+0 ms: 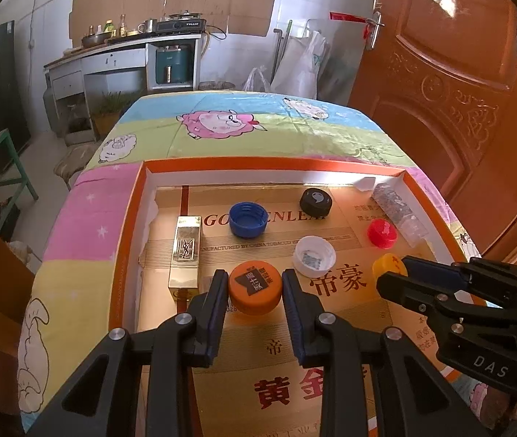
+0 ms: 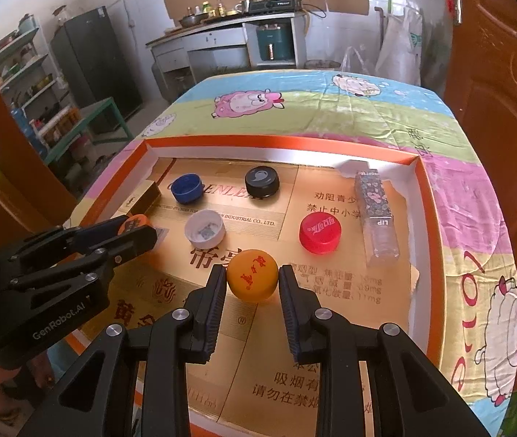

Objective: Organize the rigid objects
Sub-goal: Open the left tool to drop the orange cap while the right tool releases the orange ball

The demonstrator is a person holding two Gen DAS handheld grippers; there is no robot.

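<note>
Six bottle caps and two small cosmetic boxes are seen lying inside the shallow orange-rimmed tray [image 2: 418, 182], which rests on the cartoon-printed tablecloth [image 2: 331, 109]. No clear grouping has yet been reached, so the sorting is judged to be at an early or middle stage. The orange cap [image 1: 255, 287] is framed by the fingers of the left gripper [image 1: 255, 291]; the pads are set just beside its rim on both sides, but whether they press on it cannot be told. Likewise the yellow cap [image 2: 253, 279] is bracketed by the right gripper [image 2: 253, 284], with the pads at or very near its edge, and a firm hold cannot be confirmed there either. Both caps appear to sit on the tray floor, not lifted. Scattered farther back and untouched are the blue cap [image 2: 186, 188], the black cap [image 2: 262, 181], the white cap [image 2: 204, 232], lying open side up, and the red cap [image 2: 320, 232]. The gold box [image 1: 185, 251] is laid along the left wall, and the clear patterned lip box [image 2: 376, 215] along the right wall. What remains, as far as can be judged, is the gathering of the loose caps into an orderly set.
</note>
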